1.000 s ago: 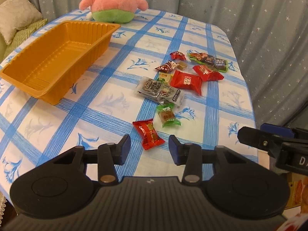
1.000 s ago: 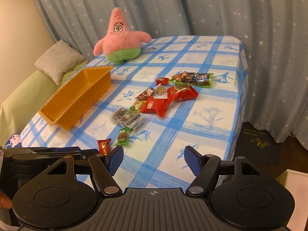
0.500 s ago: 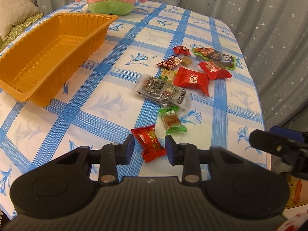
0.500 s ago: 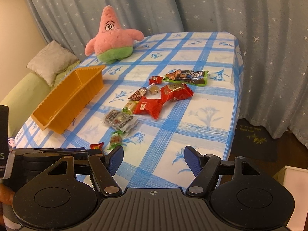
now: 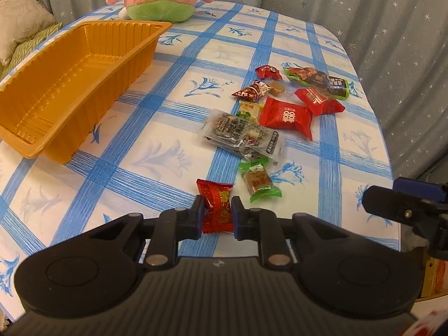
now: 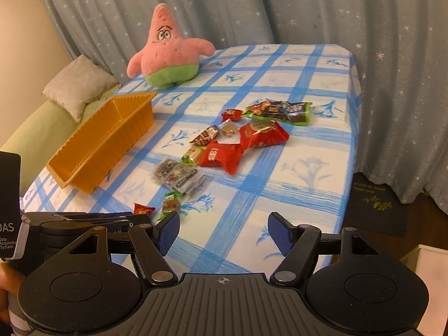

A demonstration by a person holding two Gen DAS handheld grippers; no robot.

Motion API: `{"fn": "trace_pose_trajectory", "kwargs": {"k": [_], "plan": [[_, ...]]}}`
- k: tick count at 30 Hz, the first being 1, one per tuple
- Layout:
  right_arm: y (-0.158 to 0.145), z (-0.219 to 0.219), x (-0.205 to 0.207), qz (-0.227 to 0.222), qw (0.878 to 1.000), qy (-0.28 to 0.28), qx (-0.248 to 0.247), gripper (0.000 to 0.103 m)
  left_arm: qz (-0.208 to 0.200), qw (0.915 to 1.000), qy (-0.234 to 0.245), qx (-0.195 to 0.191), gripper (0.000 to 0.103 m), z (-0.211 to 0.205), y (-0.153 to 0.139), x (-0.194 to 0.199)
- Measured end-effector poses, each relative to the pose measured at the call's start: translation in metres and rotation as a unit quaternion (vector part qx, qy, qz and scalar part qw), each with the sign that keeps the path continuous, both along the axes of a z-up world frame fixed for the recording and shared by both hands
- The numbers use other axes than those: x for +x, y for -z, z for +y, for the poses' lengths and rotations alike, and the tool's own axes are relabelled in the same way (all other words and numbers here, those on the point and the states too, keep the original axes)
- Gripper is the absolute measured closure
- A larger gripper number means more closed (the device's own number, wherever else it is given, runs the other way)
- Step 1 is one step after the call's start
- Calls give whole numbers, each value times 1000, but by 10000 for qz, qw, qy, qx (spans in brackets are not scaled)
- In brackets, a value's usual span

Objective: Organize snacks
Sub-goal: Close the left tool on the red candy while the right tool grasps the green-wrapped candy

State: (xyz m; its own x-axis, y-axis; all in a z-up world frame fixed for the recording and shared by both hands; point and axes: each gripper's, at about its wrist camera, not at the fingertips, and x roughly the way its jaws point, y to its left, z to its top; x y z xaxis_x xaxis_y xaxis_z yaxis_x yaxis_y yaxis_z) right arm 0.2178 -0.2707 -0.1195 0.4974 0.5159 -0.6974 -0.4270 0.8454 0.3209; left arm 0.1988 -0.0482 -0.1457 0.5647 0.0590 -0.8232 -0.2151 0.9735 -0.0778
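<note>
A small red candy point(image 5: 217, 196) lies on the blue-checked tablecloth near the front edge, and my left gripper point(image 5: 217, 213) is shut on it, both pads pressing its sides. In the right wrist view the same candy point(image 6: 143, 209) pokes out past the left gripper point(image 6: 84, 219). Just beyond it lies a green-wrapped candy point(image 5: 259, 180). Further back, several more snacks are scattered, among them a clear grey packet point(image 5: 240, 135) and a big red packet point(image 5: 285, 116). An empty orange tray point(image 5: 126, 64) stands to the left. My right gripper point(image 6: 224, 231) hangs open over the front edge, holding nothing.
A pink and green plush star point(image 6: 168, 53) sits at the back of the table. Beyond the table's left side is a green couch with a pillow point(image 6: 78, 84). Starred curtains surround the table. On the floor to the right are a dark mat point(image 6: 375, 201) and a white box point(image 6: 431, 263).
My left gripper came forward and down over the red candy, and its jaws went from wide apart to shut on it. The right gripper stayed open and barely shifted.
</note>
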Motion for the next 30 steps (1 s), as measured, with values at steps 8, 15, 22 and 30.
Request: {"fn": "trace_pose_trajectory", "kwargs": {"k": [8,15,22,30], "plan": [[5,25,4,-57,9993,-373,-15,33,-41,9999,-140,80,85,16,-8,-7],[15,54,11,7,9972,-741,-20,52,-75,9994,-303,126,85,33,-14,-15],[24,80,19,-2,9958,-898,-178,66,-94,9990,-412,162,85,45,-17,-20],[38,98,26,14,9951,-895,-407,69,-86,9987,-468,181,85,57,-16,-21]]}}
